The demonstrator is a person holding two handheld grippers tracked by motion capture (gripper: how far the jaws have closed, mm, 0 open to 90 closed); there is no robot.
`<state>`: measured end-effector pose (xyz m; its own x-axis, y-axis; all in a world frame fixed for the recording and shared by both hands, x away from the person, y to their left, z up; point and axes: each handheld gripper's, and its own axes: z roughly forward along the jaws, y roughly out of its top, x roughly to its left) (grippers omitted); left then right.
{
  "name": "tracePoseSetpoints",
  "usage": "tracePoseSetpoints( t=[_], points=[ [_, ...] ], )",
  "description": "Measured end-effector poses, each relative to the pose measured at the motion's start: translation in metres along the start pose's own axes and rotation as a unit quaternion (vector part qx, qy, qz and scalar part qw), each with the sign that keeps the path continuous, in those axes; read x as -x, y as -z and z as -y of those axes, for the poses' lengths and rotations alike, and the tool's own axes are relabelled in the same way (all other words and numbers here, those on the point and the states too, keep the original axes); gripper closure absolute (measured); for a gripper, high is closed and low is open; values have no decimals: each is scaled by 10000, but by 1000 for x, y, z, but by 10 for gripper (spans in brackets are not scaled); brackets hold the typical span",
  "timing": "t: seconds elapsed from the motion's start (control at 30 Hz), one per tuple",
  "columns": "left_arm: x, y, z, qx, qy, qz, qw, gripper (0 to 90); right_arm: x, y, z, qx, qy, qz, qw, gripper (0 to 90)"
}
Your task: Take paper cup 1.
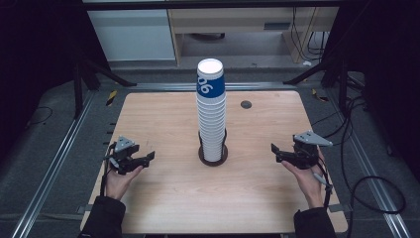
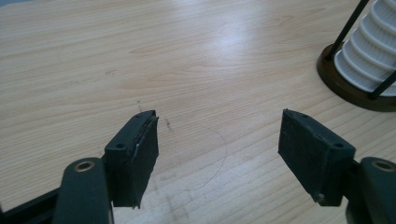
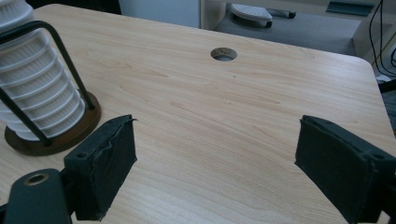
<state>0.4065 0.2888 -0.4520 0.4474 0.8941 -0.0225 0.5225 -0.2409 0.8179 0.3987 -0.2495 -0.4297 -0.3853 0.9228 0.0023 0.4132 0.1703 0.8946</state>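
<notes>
Cup stack (image 1: 211, 111) centred | left gripper (image 1: 148, 157), right gripper (image 1: 274, 149) open, well apart

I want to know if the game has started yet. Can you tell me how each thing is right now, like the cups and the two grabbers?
stack of cups: upright, nested upside down in its holder, untouched.
cup holder: standing mid-table, holding the stack.
left gripper: open, holding nothing, apart from the stack.
right gripper: open, holding nothing, apart from the stack.
table: bare wood around the holder.
</notes>
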Motion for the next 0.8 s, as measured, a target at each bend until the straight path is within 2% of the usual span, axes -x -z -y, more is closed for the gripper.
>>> tracePoseSetpoints(
  t=[0.1,0.17,0.2,0.33,0.43,0.47,0.5,0.53,0.63,0.67,0.7,0.73,0.8],
  points=[
    [0,1,1,35,1,3,10000,232,-2,2,-1,7,95,5,10000,117],
    [0,1,1,52,21,24,10000,229,-2,2,-2,0,62,-45,10000,117],
    [0,1,1,75,28,20,10000,228,-3,2,-4,84,-7,-148,9999,115],
    [-1,0,1,23,20,54,10000,215,-6,2,-9,153,15,-233,9996,113],
    [0,-1,2,28,28,54,10000,206,-11,4,-17,277,8,-359,9990,114],
    [0,-2,2,4,-47,63,10000,201,-13,4,-23,330,14,-449,9984,114],
    [0,-2,2,4,-47,63,10000,199,-13,4,-23,330,14,-449,9984,114],
    [1,-3,2,-8,-74,29,10000,197,-17,5,-32,446,72,-516,9976,114],
    [1,-4,3,-34,-86,36,10000,193,-21,7,-41,543,134,-559,9969,114],
    [1,-4,3,-36,-83,38,10000,193,-24,9,-49,630,139,-648,9958,112],
    [0,-4,3,-26,-63,38,10000,193,-24,9,-49,630,139,-648,9958,112],
    [0,-3,3,-21,-42,61,10000,193,-29,13,-58,780,155,-728,9942,109],
    [0,-3,3,-31,-47,73,10000,193,-31,15,-63,841,161,-778,9933,109]
  ],
)
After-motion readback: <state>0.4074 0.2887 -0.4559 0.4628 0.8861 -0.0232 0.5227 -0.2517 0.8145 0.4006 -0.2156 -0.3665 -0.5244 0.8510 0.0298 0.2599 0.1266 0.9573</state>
